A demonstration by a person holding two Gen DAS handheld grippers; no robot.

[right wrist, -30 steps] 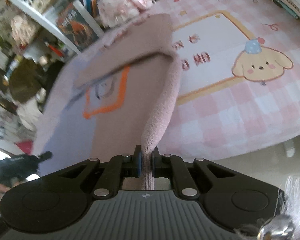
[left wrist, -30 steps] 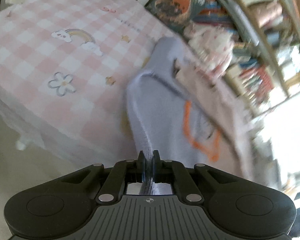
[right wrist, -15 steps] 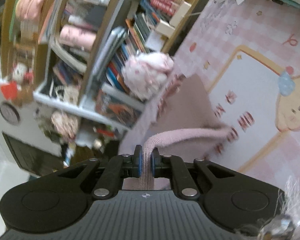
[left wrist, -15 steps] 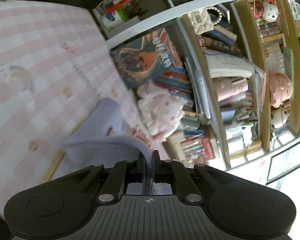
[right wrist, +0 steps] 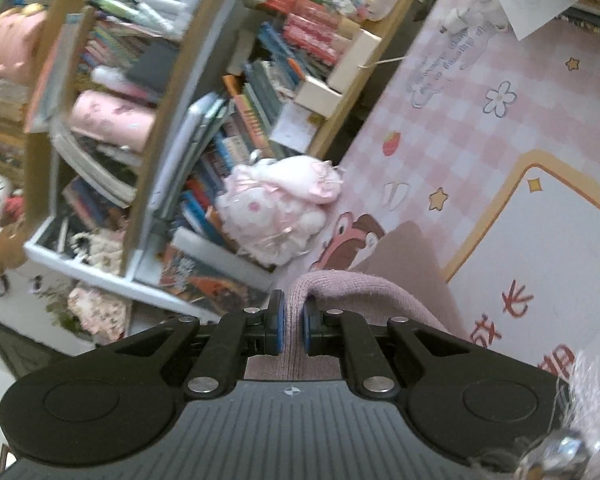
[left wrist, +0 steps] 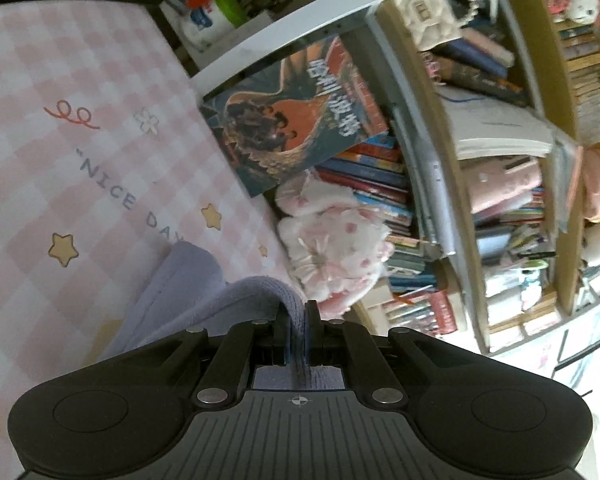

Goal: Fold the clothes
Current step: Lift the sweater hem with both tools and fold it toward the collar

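So that one edge can be carried over for the fold, the garment [left wrist: 188, 280] is clamped by the left gripper [left wrist: 297, 334] and the right gripper [right wrist: 293, 332] above the pink checked cloth [left wrist: 60, 168].

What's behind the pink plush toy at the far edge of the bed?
Behind the pink plush toy stand rows of books on the bookshelf. The lowest spines and the shelf board directly behind it are covered by the toy.

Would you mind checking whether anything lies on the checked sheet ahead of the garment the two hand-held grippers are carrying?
Nothing visible does: the pink checked sheet ahead of the garment is bare. The plush toy sits at its far edge, by the bookshelf.
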